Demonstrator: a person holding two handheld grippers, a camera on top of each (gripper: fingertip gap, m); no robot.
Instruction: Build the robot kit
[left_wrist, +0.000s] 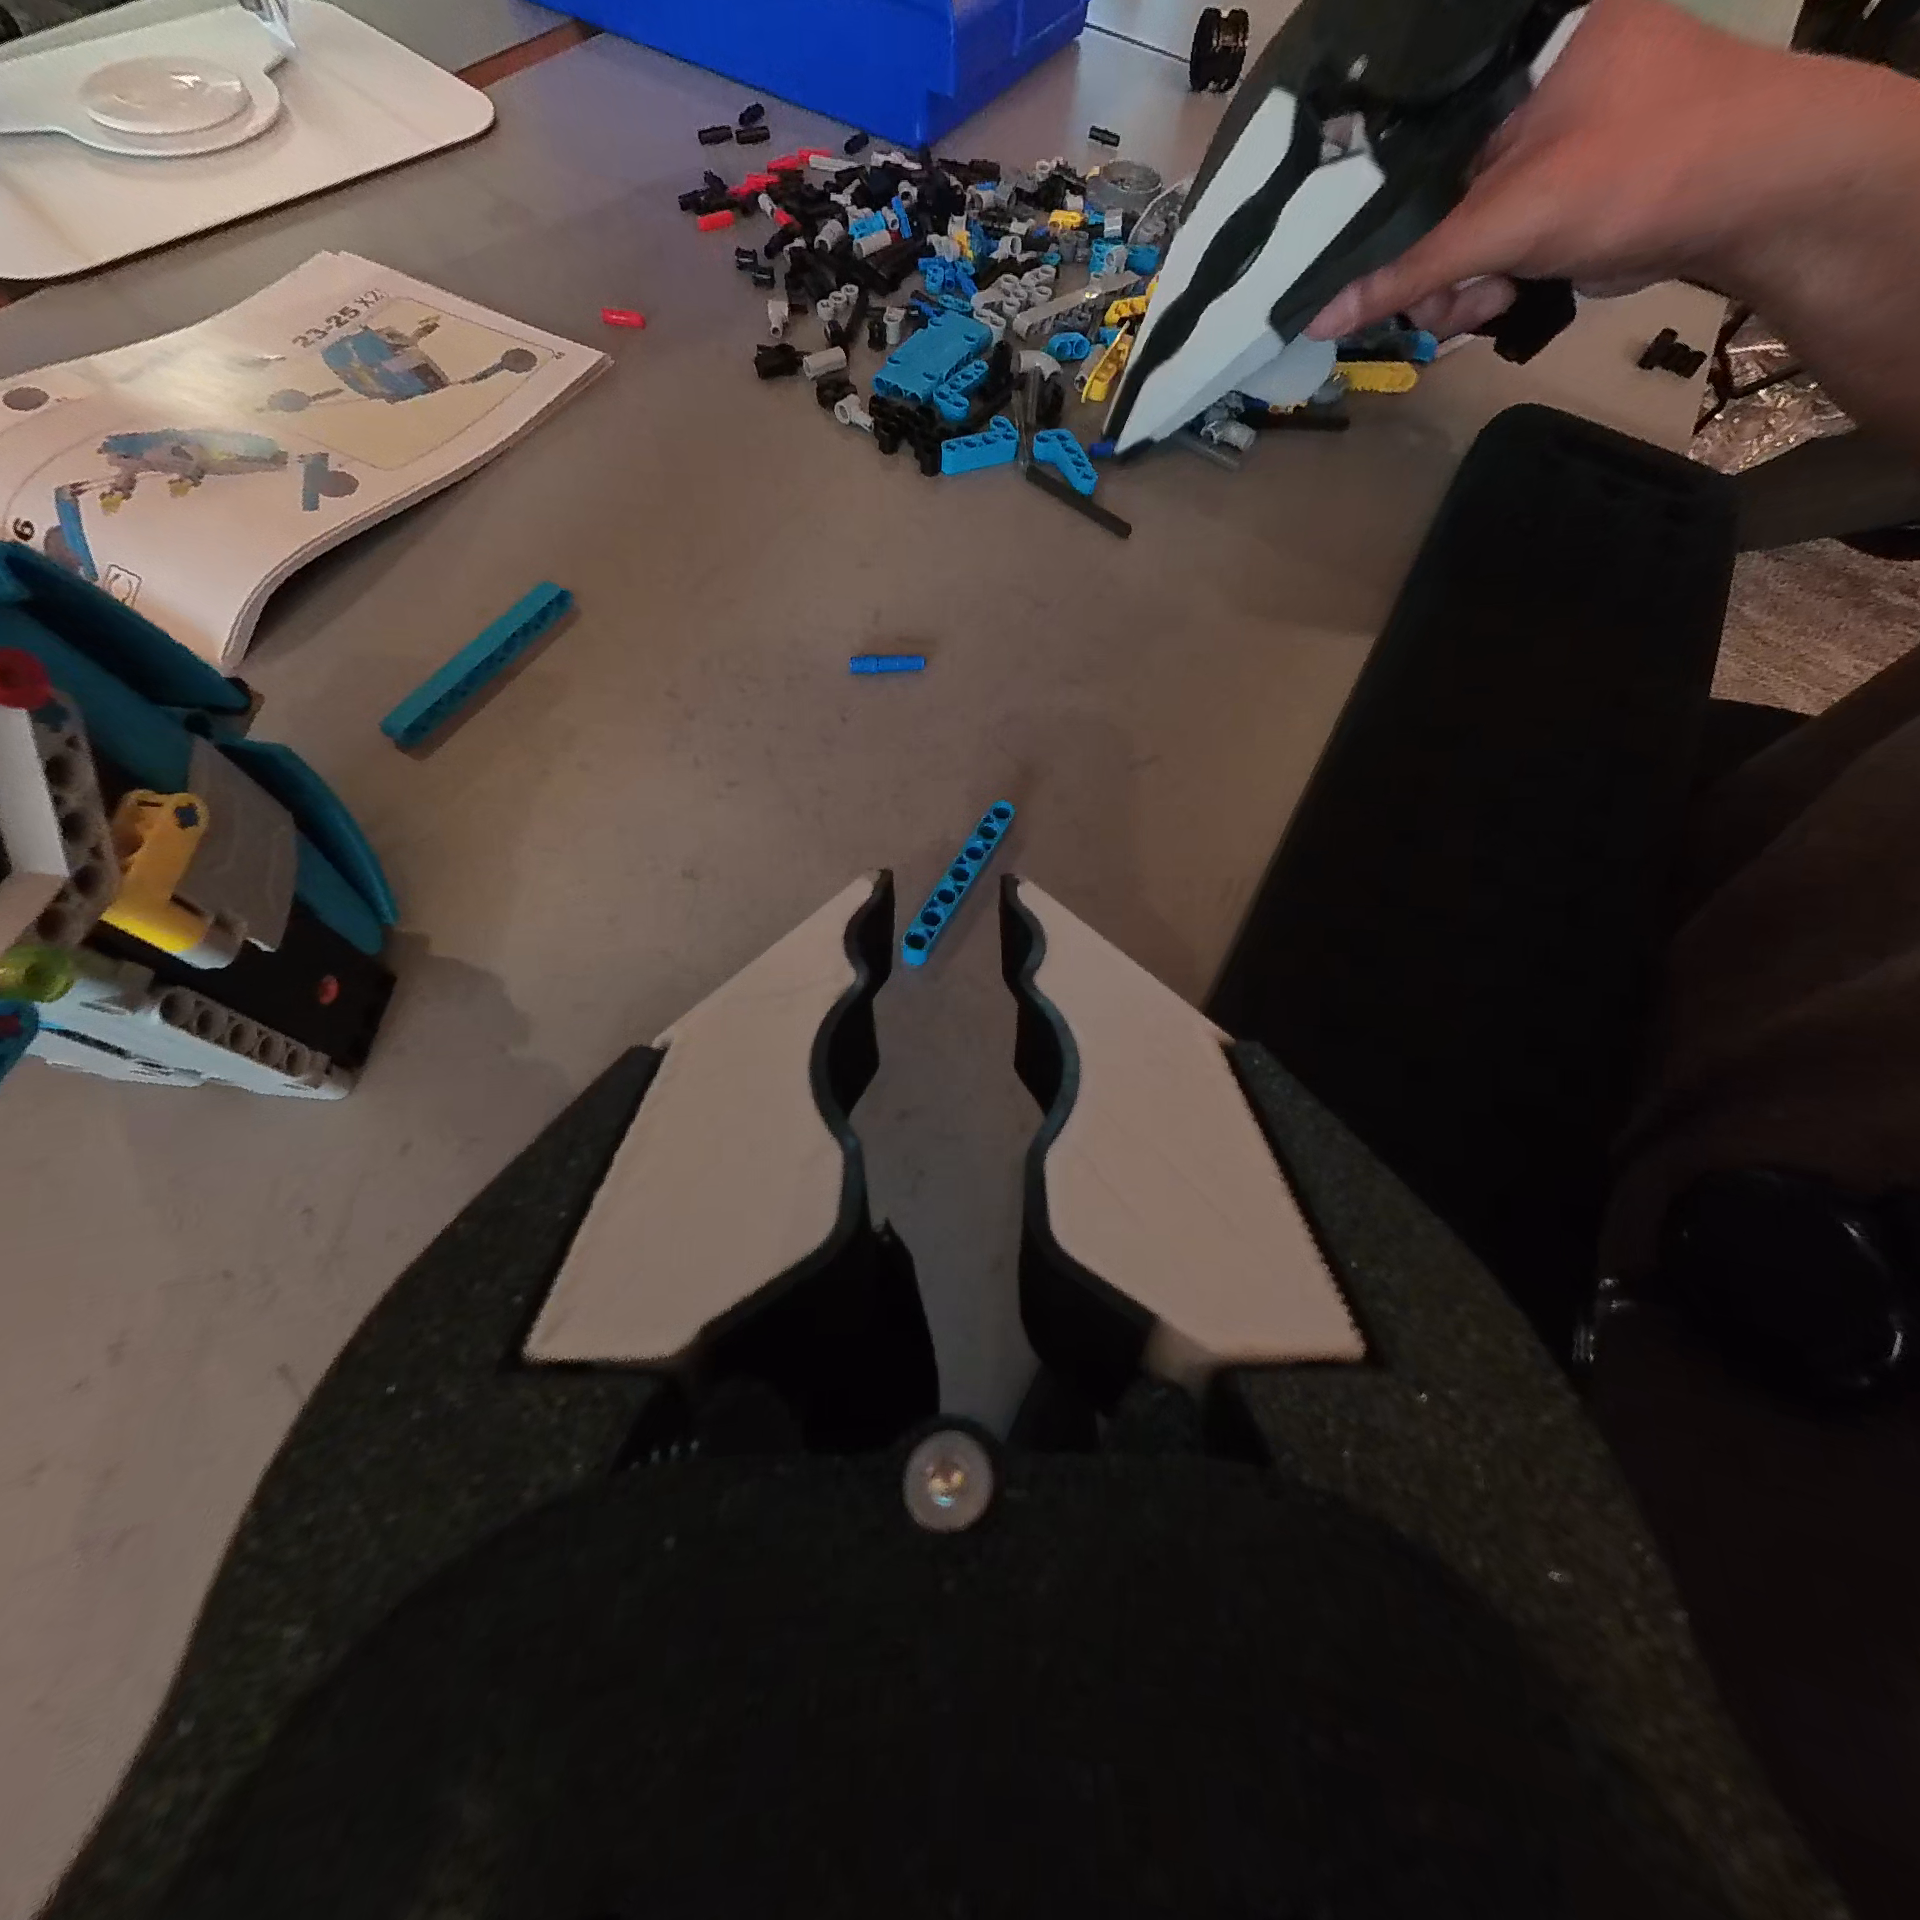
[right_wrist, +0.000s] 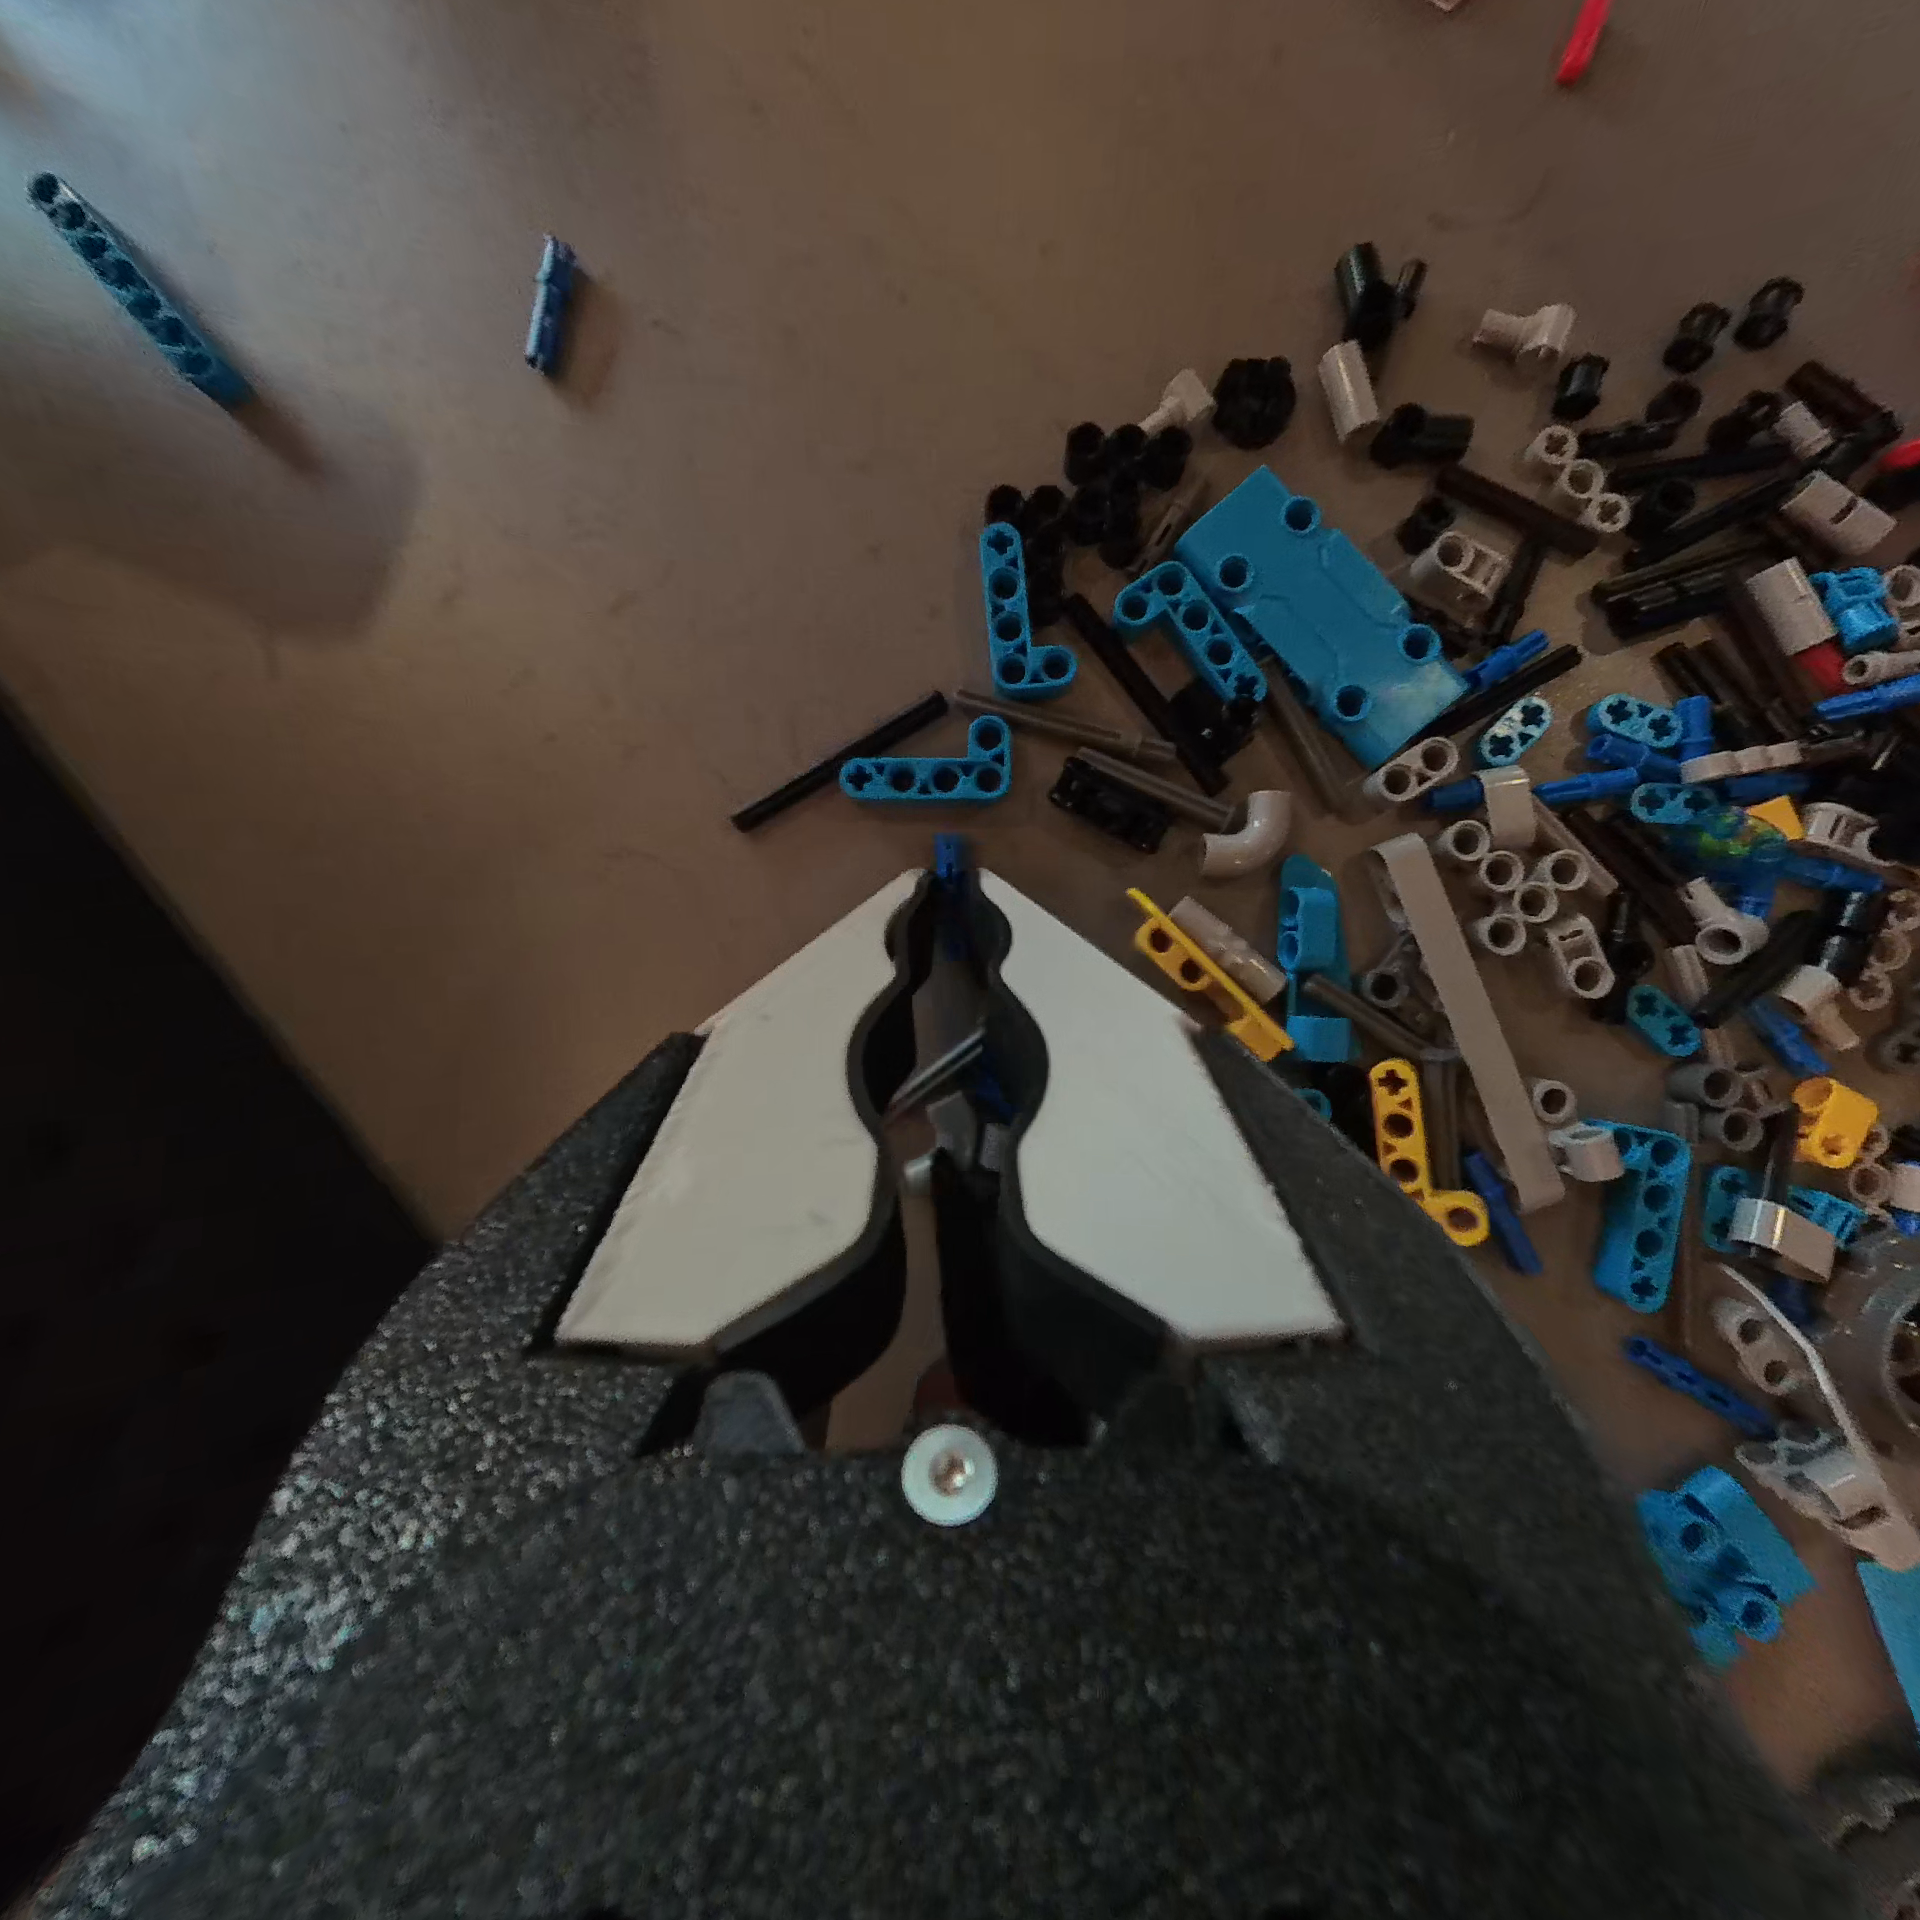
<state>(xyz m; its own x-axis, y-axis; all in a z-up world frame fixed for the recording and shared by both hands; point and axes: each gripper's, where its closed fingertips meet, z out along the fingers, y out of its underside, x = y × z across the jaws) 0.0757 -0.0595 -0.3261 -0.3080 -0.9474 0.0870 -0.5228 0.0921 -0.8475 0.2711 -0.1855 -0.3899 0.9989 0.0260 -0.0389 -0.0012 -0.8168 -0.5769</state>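
Left tool (left_wrist: 945, 883): fingers apart, light-blue holed beam (left_wrist: 958, 883) on the surface (left_wrist: 675, 540) between the tips.
Right tool (right_wrist: 953, 878): clamped on a dark-blue pin (right_wrist: 951, 868) beside the loose parts pile (right_wrist: 1507, 831).

- Grey-brown bench (left_wrist: 727, 582).
- Heap of small building pieces (left_wrist: 997, 312) at 1 o'clock.
- Instruction booklet (left_wrist: 281, 416) at 10 o'clock.
- Blue holed beam (left_wrist: 958, 883) at centre.
- Part-built model (left_wrist: 156, 883) at 9 o'clock.

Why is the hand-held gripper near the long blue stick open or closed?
Open. The left hand-held gripper shows a clear gap between its fingertips, holding nothing; the blue holed beam lies flat on the table just beyond that gap.
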